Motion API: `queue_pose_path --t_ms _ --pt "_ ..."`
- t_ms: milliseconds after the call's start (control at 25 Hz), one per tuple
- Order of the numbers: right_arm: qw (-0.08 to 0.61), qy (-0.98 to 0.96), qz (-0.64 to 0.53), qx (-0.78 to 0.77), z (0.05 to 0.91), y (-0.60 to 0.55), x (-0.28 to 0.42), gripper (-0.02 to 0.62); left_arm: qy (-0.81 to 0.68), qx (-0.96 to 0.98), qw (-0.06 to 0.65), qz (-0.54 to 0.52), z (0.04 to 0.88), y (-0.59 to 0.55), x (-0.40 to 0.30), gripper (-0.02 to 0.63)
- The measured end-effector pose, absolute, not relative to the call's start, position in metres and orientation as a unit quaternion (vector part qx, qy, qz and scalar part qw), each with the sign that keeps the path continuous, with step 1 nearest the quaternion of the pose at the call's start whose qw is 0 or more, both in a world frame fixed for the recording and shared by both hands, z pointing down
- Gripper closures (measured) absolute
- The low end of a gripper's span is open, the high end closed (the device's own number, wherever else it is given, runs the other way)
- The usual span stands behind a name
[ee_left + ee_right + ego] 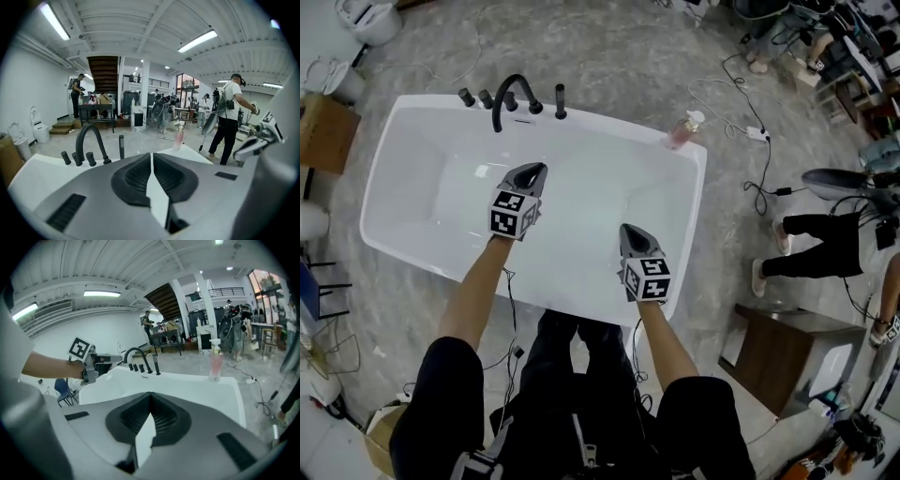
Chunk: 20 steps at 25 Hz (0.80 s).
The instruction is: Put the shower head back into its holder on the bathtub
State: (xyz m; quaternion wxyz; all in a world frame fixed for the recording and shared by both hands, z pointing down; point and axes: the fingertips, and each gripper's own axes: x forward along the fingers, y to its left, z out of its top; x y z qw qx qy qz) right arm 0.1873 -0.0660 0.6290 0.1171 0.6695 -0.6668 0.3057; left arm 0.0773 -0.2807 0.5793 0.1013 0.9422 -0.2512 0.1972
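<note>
The black hand shower (560, 100) stands upright on the far rim of the white bathtub (609, 124), just right of the black arched faucet (508, 97) and its knobs (467, 96). It also shows in the left gripper view as the hand shower (121, 146) beside the faucet (89, 138), and in the right gripper view as the hand shower (156, 365). My left gripper (536, 169) hangs over the tub's middle, shut and empty (152, 153). My right gripper (626, 228) is nearer the front rim, also shut and empty (150, 393).
A pink pump bottle (682, 131) sits on the tub's far right corner. A wooden cabinet (778, 347) stands at the right, a cardboard box (321, 131) at the left. Cables (759, 178) trail over the floor, and a person's legs (811, 246) are at the right.
</note>
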Motion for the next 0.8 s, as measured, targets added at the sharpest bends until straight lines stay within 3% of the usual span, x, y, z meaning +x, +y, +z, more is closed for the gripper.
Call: queue_pose_path --t_ms 240,440,800 --pt "0.101 -0.69 0.27 0.664 0.559 -0.071 0.189 0.588 -0.257 0.946 0.065 0.184 0.494 -0.233 0.053 0.571" --pt "0.065 -0.704 0.244 0.664 0.497 -0.056 0.188 0.588 -0.263 0.949 0.086 0.149 0.437 -0.181 0.039 0.571" --pt "0.042 -0.699 0.167 0.694 0.425 -0.046 0.168 0.588 -0.255 0.96 0.069 0.095 0.383 -0.147 0.023 0.571"
